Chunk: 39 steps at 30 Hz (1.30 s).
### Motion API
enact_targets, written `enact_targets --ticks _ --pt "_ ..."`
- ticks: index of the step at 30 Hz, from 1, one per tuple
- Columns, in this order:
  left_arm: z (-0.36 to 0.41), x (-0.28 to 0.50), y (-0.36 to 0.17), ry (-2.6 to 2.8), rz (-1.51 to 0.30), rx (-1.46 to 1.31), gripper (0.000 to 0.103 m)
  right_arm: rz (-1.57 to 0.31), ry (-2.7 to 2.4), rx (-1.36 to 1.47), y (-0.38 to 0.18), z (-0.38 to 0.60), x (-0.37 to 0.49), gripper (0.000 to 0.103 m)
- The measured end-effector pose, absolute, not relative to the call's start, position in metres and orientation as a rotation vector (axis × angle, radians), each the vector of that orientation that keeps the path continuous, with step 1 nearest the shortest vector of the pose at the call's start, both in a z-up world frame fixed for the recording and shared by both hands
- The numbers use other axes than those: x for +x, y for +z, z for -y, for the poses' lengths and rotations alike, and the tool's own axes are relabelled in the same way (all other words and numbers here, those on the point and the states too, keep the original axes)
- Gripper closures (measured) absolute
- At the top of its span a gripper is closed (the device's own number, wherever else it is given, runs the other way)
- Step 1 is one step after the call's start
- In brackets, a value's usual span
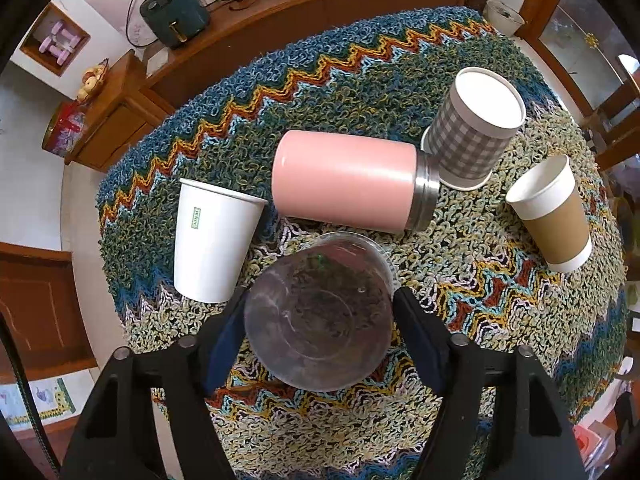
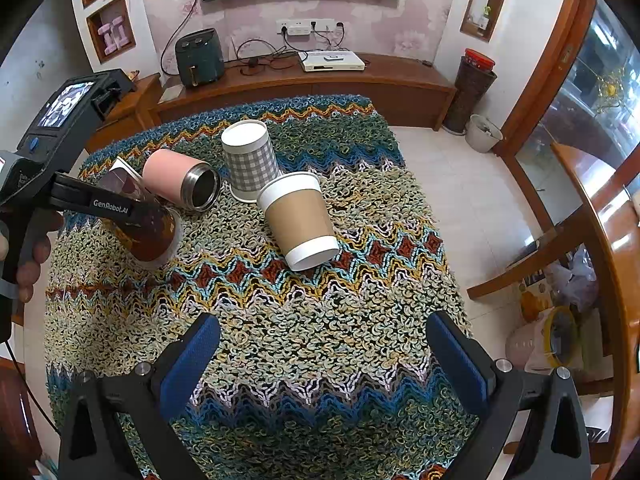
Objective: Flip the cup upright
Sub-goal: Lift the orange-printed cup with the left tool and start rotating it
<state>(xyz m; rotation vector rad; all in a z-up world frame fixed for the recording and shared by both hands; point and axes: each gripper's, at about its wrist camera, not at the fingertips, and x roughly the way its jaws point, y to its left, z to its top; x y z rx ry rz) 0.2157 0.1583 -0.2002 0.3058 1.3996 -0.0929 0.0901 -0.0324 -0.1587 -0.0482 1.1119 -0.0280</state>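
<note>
Task's cup: a clear plastic cup, upside down or tipped, its base toward the left wrist camera, its mouth down toward the knitted tablecloth.
Left gripper: fingers on either side of the cup wall, apparently pinching it; contact on the left pad is hard to confirm through the plastic.
Right gripper: spread wide, nothing between its fingers, well apart from the cups.
Key relation: the cup's long axis runs roughly along the left gripper's line of sight, so righting it calls for a wrist roll.
Neighbours: white paper cup and pink tumbler on its side sit near.
</note>
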Motion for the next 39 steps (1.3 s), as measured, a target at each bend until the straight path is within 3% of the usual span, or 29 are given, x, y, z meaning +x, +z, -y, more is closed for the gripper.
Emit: enact_targets --ticks 9,25,39 --pt "-0.164 0.207 -0.188 -0.091 -1.346 0.276 0.035 -1.118 -0.012 -0.054 -0.161 0.025 0.093 0.000" --pt "-0.193 0.127 -0.148 0.054 -1.081 0.118 0.035 -1.081 0.016 -0.109 -0.156 0.006 0.086 0.000" --pt "-0.202 0.032 -0.167 0.104 -0.919 -0.019 0.034 -0.995 -0.024 -0.124 -0.159 -0.006 0.059 0.000"
